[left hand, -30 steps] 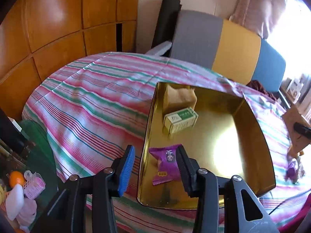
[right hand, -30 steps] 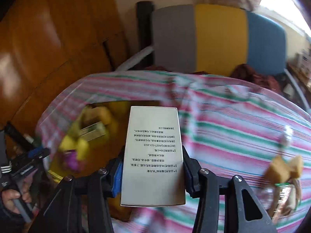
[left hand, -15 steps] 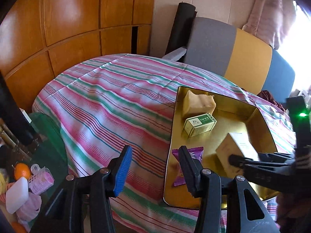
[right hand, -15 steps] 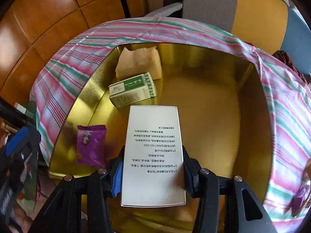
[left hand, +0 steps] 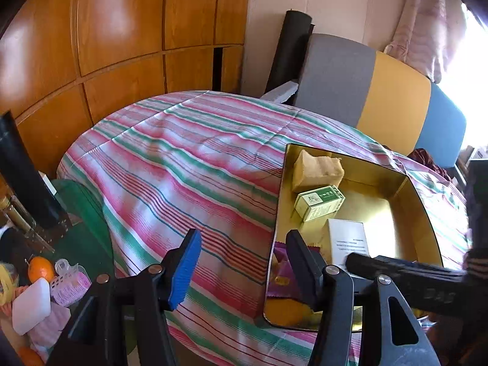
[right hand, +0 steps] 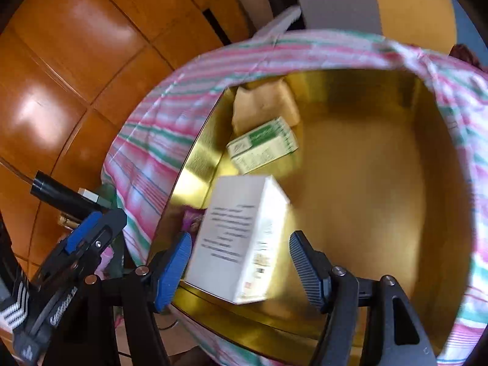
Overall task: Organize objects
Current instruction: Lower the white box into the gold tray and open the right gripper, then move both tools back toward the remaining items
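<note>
Opening right tongs (right hand: 239,263) free matte white carton (right hand: 241,244) inside glossy gold tin (right hand: 366,183); left tongs (left hand: 244,267) opening, empty.

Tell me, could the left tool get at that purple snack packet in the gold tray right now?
Probably yes. The purple packet lies in the near corner of the gold tray, just past the left tool, whose jaws are opening with nothing between them. The white box and the right tool crowd it on one side.

- The shiny gold metal tray (right hand: 195,170) is smooth like a mirror.
- Under the tray, the striped pink and green cloth (left hand: 189,164) looks soft.
- Behind the cloth, the orange wooden wall panels (left hand: 116,30) are glossy.
</note>
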The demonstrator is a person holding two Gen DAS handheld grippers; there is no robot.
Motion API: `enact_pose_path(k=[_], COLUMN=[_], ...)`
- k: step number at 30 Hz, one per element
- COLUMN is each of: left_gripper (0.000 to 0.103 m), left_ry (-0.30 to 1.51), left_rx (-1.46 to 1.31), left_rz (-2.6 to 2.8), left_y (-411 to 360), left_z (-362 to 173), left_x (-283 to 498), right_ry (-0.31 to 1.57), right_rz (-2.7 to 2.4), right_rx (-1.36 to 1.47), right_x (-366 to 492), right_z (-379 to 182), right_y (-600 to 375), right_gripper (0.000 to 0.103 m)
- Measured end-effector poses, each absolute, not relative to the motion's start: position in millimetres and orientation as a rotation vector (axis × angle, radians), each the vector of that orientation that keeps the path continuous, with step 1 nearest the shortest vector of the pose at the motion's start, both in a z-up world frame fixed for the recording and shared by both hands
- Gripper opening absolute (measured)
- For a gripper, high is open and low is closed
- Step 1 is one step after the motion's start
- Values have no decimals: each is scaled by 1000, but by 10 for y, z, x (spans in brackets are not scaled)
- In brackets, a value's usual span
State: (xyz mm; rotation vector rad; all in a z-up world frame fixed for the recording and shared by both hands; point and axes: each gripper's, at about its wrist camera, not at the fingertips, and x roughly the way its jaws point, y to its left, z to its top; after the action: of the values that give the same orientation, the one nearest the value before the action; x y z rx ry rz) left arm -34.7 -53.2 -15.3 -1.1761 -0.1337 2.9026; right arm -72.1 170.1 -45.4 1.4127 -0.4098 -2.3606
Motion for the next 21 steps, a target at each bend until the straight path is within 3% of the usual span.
enact_pose_path(k=[12, 21], left_gripper=[61, 61], left_ry=[-4, 108], left_rx=[-1094, -1056], left_rz=[2845, 2747], left_y=[-132, 325], left_z=[-5, 42], left_x=[-193, -95], right_ry=[-261, -289], right_rz=[-2665, -2822], right_rx=[1289, 1322], right_x=[-202, 169], right_z=[-35, -25], right_y=[2529, 3361], right_gripper=[68, 68])
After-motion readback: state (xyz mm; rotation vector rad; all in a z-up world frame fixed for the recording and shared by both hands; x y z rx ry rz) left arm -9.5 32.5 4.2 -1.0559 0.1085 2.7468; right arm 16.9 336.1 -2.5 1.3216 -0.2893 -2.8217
